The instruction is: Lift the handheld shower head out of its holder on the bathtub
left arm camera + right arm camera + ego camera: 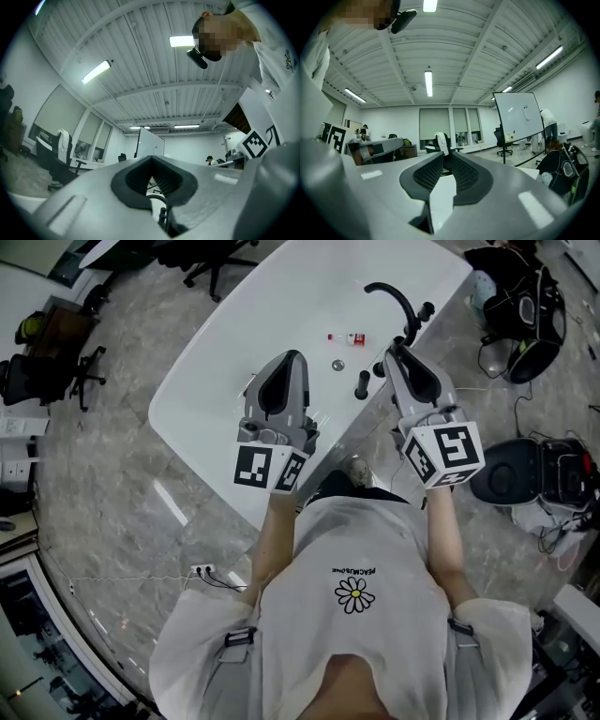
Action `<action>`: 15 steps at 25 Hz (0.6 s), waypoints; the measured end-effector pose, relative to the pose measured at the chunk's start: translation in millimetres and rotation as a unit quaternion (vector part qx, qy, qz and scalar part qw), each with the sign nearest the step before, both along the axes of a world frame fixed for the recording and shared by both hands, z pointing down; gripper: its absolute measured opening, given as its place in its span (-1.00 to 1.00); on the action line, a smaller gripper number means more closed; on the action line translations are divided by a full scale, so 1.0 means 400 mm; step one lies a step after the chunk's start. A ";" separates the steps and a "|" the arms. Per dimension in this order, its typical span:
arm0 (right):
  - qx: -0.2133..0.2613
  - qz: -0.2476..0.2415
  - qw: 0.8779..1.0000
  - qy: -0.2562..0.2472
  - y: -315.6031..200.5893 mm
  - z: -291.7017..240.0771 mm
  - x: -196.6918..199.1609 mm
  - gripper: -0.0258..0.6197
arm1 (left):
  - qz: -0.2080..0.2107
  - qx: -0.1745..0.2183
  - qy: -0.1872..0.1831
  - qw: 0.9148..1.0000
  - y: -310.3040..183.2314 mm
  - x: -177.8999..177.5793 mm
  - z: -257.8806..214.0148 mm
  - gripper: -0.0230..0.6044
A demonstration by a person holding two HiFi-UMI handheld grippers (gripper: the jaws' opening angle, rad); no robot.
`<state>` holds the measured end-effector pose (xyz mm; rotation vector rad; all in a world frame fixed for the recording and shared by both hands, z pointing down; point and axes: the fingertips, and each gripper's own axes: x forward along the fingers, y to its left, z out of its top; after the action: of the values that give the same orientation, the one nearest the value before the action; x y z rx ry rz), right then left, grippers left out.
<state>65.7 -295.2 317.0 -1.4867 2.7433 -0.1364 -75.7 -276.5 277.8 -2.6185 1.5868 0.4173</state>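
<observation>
The white bathtub (225, 381) lies ahead of me in the head view. The black handheld shower head (362, 384) stands upright in its holder on the tub's right rim, next to the curved black faucet (394, 294). My left gripper (287, 358) hovers over the tub's inside, left of the shower head, shut and empty. My right gripper (394, 352) is just right of the shower head, over the rim, also shut and holding nothing. In both gripper views the jaws meet at their tips, left gripper (151, 159) and right gripper (443, 155), and aim out at the room.
A small red and white bottle (349, 337) and the drain (337, 364) lie in the tub. Black bags (525, 306) and a round black device (511, 472) sit on the floor at right. Office chairs (56, 362) stand at left, and a power strip (202, 570) lies on the floor near my feet.
</observation>
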 end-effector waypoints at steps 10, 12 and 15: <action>-0.025 -0.011 1.000 0.001 -0.090 0.061 -0.006 -0.67 | -0.013 -0.044 -0.013 0.999 -0.110 0.004 0.084 -0.93; -0.030 -0.016 0.999 0.003 -0.105 0.078 -0.007 -0.68 | -0.011 -0.048 -0.020 0.999 -0.126 0.014 0.095 -0.93; -0.039 -0.018 0.999 0.003 -0.124 0.112 -0.004 -0.66 | -0.004 -0.055 -0.027 0.998 -0.151 0.026 0.120 -0.93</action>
<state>64.2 -344.7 361.6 -1.4579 2.8009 -0.2415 -65.2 -336.9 325.8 -2.6765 1.6495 0.2630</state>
